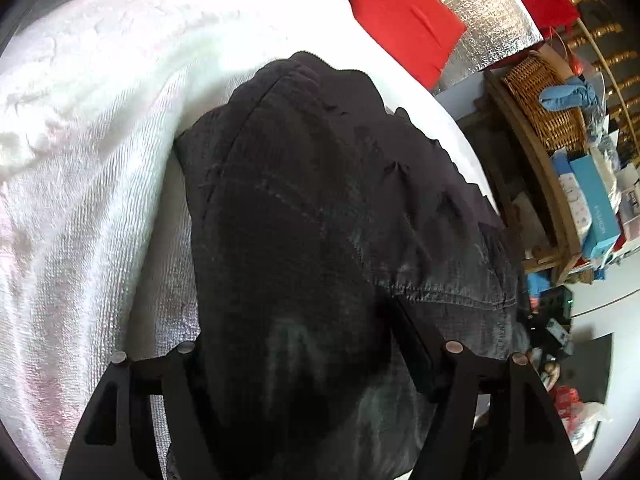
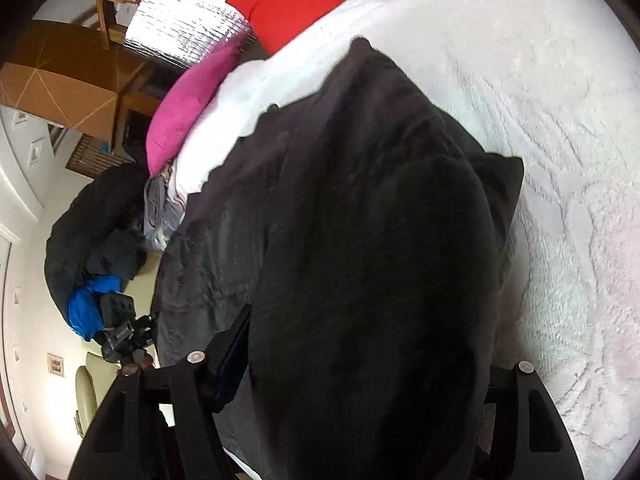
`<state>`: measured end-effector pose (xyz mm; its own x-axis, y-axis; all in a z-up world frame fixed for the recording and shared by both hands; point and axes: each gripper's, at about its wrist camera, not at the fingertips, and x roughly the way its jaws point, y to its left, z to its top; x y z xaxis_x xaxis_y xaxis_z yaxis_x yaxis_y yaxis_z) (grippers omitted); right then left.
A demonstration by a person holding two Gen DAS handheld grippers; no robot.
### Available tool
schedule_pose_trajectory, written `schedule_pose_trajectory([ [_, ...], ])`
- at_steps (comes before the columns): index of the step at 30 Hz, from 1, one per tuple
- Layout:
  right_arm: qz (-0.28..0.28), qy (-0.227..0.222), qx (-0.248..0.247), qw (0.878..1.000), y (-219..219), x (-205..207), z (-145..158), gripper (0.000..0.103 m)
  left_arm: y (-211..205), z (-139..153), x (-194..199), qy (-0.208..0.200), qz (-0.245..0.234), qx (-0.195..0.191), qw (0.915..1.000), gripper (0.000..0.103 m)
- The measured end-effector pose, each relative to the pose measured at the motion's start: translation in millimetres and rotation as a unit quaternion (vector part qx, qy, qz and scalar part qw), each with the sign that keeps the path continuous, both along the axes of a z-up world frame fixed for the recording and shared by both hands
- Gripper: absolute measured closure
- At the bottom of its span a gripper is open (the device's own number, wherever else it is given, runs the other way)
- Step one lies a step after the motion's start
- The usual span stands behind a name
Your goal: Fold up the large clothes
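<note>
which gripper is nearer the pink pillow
Right, as far as these views tell. The pink pillow lies just beyond the right gripper; for the left gripper it sits at the far edge.

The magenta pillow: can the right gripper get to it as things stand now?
Probably not: the right gripper seems full of the black garment, which also lies between it and the magenta pillow.

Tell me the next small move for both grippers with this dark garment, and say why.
Probably carry the held end forward and lay it over the rest. The dark garment drapes over both the left gripper and the right gripper, hiding their fingertips, while its far end already rests on the white blanket, so the fold looks half done.
</note>
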<state>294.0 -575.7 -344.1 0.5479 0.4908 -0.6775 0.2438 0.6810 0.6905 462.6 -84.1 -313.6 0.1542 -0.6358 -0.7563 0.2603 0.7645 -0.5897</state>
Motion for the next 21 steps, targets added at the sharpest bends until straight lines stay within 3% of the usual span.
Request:
schedule_pose_trajectory([
  [2, 0.005, -0.011, -0.029, 1.000, 8, 0, 7, 0.043, -6, 5, -4, -0.019, -0.004, 0.012, 0.9997, 0.037],
  [5, 0.003, -0.041, -0.072, 0.997, 17, -5, 27, 0.062, -14, 12, -11, -0.043, -0.010, 0.019, 0.9988, 0.053],
  [8, -0.005, -0.062, -0.106, 0.992, 16, -6, 46, 0.065, -14, 17, -17, -0.053, -0.011, 0.018, 0.9983, 0.060],
  [12, -0.023, -0.055, -0.132, 0.990, 4, -7, 45, 0.065, -31, 23, -30, -0.077, -0.029, 0.039, 0.9958, 0.060],
  [14, -0.025, -0.031, -0.131, 0.990, -1, 1, 31, 0.065, -37, 18, -28, -0.080, -0.026, 0.059, 0.9947, 0.054],
  [15, -0.030, -0.021, -0.124, 0.992, -2, 4, 24, 0.064, -39, 16, -27, -0.075, -0.022, 0.067, 0.9947, 0.044],
  [16, -0.036, -0.015, -0.121, 0.992, -3, 5, 21, 0.054, -39, 13, -25, -0.068, -0.015, 0.069, 0.9951, 0.037],
  [17, -0.044, -0.009, -0.114, 0.992, -6, 4, 20, 0.047, -39, 11, -24, -0.060, -0.007, 0.072, 0.9956, 0.036],
  [21, -0.092, 0.005, -0.100, 0.991, -15, -10, 31, 0.043, -39, 27, -39, -0.082, 0.016, 0.115, 0.9898, 0.031],
])
